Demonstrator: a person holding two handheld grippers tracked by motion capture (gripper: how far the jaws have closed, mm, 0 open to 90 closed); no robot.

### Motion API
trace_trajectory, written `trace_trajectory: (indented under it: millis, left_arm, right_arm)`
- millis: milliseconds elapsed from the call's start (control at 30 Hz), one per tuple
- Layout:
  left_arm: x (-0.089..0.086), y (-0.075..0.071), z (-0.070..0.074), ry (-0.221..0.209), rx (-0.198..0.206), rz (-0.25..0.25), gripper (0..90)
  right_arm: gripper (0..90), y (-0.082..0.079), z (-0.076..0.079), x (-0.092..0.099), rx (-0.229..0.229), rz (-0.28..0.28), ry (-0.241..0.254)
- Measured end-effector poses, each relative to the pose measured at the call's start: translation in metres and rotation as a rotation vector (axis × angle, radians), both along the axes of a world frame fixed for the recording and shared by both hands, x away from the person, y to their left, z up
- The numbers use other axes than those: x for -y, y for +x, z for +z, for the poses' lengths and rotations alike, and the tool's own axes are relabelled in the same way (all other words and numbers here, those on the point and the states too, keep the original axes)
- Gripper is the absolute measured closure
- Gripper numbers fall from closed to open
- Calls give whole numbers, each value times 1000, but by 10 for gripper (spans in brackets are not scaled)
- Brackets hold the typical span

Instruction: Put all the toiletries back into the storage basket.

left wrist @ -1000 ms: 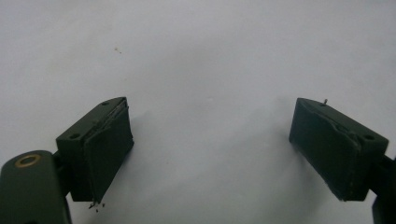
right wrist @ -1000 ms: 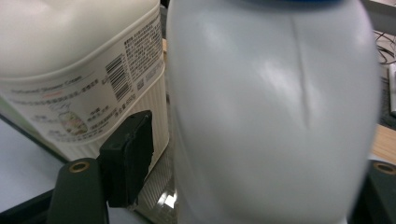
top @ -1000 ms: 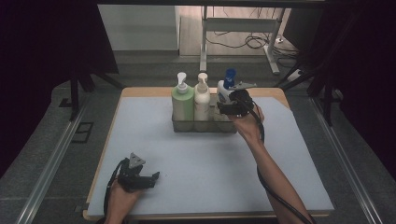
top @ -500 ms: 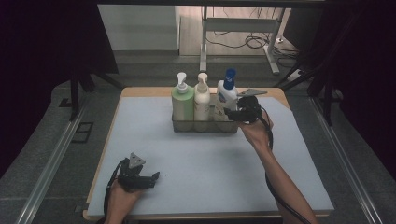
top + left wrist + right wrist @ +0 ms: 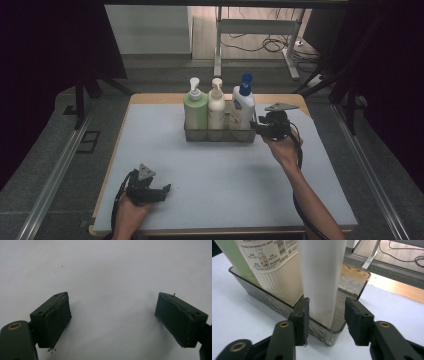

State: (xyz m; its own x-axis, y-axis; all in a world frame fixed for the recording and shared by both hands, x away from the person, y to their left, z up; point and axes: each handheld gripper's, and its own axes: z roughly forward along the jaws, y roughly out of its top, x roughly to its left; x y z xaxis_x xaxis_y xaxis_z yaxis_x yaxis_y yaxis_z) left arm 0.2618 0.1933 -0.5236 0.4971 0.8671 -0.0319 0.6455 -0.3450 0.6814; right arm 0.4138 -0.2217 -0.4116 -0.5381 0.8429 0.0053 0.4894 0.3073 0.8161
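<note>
**High view: three bottles in one tray**

Three bottles stand in one clear, ribbed tray (image 5: 220, 135) at upper centre: a green pump bottle (image 5: 195, 110), a cream pump bottle (image 5: 216, 107) and a smooth white bottle (image 5: 243, 106) with a blue cap, rightmost. The right gripper (image 5: 327, 315) straddles the white bottle; its jaws have just been closing, with gaps remaining. The left gripper (image 5: 112, 317), lower left, is spread over bare table (image 5: 225, 185).

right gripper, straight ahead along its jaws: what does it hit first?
Most likely the white bottle, already standing between the open jaws of the right gripper. The jaws straddle the near end wall of the clear tray, so that rim may catch first; depth is unclear.
</note>
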Motion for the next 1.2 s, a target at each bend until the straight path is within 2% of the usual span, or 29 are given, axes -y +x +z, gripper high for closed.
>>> trace_trajectory:
  millis: [100,267,367,667,1200]
  left_arm:
    - [0,0,0,0,0,0,127]
    - [0,0,0,0,0,0,127]
    - [0,0,0,0,0,0,128]
    - [0,0,0,0,0,0,127]
    - [0,0,0,0,1,0,127]
  right_arm:
    - [653,0,0,4,-4,-11,11]
    - [826,4,-2,8,13,-38,4]
    - [889,9,-3,11,12,-58,-2]
    - [893,27,-11,17,4,-104,18]
    - [893,51,-22,-1,-10,-107,18]
